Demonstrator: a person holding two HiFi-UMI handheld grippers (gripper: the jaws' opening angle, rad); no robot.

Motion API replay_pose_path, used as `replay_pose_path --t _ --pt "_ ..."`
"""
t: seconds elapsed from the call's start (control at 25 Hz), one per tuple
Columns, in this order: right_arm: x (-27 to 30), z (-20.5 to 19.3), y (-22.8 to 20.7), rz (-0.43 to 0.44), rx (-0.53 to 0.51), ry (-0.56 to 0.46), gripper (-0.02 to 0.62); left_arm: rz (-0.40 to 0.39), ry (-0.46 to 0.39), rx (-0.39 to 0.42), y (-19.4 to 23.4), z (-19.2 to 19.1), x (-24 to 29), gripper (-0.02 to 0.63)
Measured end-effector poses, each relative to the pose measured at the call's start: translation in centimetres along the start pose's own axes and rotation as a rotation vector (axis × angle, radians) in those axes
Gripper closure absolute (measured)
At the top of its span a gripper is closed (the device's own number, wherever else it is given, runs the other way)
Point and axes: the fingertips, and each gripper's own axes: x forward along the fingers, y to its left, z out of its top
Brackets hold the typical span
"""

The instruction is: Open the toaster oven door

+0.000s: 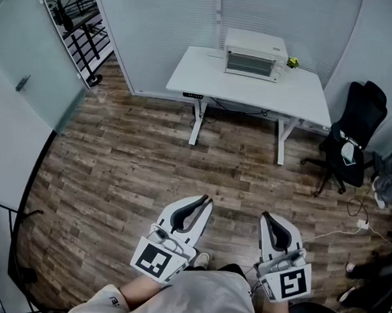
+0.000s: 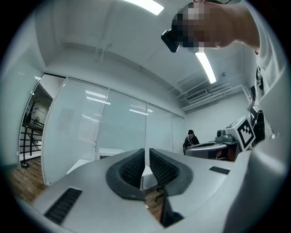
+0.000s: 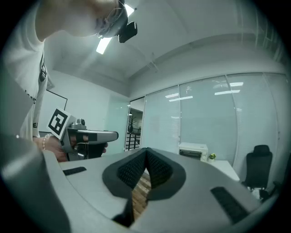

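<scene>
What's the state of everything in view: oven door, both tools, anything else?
toaster oven: door shut, standing upright at the back of the white desk.
left tool: shut, empty, held well short of the desk.
right tool: shut, empty, also well short of the desk.
office chair: unoccupied, standing to the right of the desk.

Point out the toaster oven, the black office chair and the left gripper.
toaster oven (image 1: 249, 63): head view, on its front door glass.
black office chair (image 1: 369, 105): head view, on its backrest.
left gripper (image 1: 206, 200): head view, midway between its fingertips.
</scene>
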Motion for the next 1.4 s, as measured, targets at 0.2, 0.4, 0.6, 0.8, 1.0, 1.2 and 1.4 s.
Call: replay_pose_path --t 0.2,0.4,0.6,0.8,1.0,1.2,1.4 --pt "2.9 0.1 0.7 0.009 0.03 -0.017 0.588 0.022 -0.004 -0.019 3.3 -0.1 0.0 0.558" --pt "5.0 -0.6 -1.5 0.016 0.09 -0.035 0.588 0.029 -0.01 -0.004 4.7 -0.3 2.3 0.558" --pt "7.3 -0.7 -4.4 0.025 0.081 -0.048 0.588 0.032 -0.013 -0.008 5.8 -0.8 5.9 0.558" --pt "8.7 0.2 -9.6 0.003 0.082 -0.106 0.588 0.018 -0.03 0.018 6.1 -0.4 11.0 0.558" --pt "10.8 0.0 -15.6 0.003 0.083 -0.093 0.588 0.01 -0.042 0.023 6.5 -0.3 17.6 0.558" --pt "13.0 0.5 -20.8 0.03 0.081 -0.102 0.588 -0.004 -0.031 0.04 6.7 -0.5 23.8 0.558" --pt "14.5 0.0 -25.8 0.026 0.088 -0.098 0.588 -0.006 -0.022 0.046 6.9 -1.0 28.8 0.558"
